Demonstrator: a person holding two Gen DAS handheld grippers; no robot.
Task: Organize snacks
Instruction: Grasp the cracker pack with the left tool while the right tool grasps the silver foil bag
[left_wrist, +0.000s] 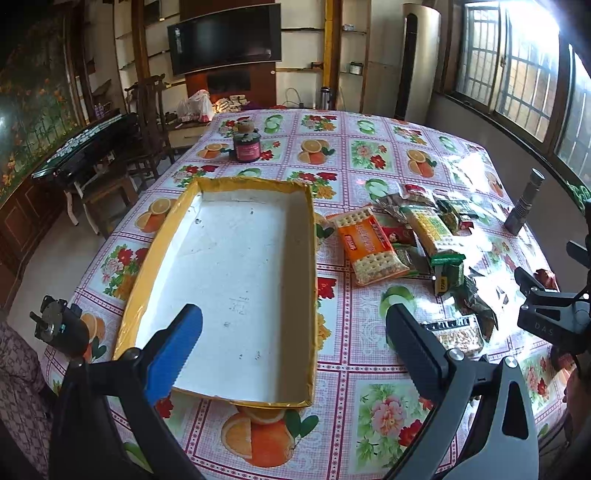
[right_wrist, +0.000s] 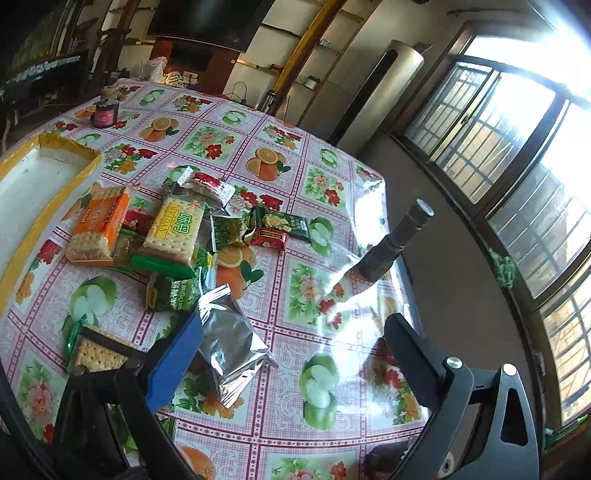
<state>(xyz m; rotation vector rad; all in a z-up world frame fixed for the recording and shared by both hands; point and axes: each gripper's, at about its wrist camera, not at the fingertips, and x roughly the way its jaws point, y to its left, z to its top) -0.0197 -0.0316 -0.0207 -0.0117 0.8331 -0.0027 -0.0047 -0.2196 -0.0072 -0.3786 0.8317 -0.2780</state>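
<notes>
A shallow yellow-rimmed box (left_wrist: 255, 181) with a white inside lies on the fruit-print tablecloth; nothing is in it. It also shows in the right wrist view (right_wrist: 70, 146) at the far left. A pile of snack packs lies to its right: an orange cracker pack (left_wrist: 369, 245) (right_wrist: 98, 225), a yellow-green cracker pack (left_wrist: 434, 229) (right_wrist: 173, 230), and small green packets (right_wrist: 173, 297). A silver foil pack (right_wrist: 231, 350) lies nearest my right gripper (right_wrist: 291, 354). My left gripper (left_wrist: 295, 343) is open above the box's near end. My right gripper is open and empty.
A dark jar with a pink label (left_wrist: 246, 146) stands at the table's far side. A grey flashlight (left_wrist: 522, 205) (right_wrist: 399, 240) stands near the right edge. A chair and bench are off the left side; windows are on the right.
</notes>
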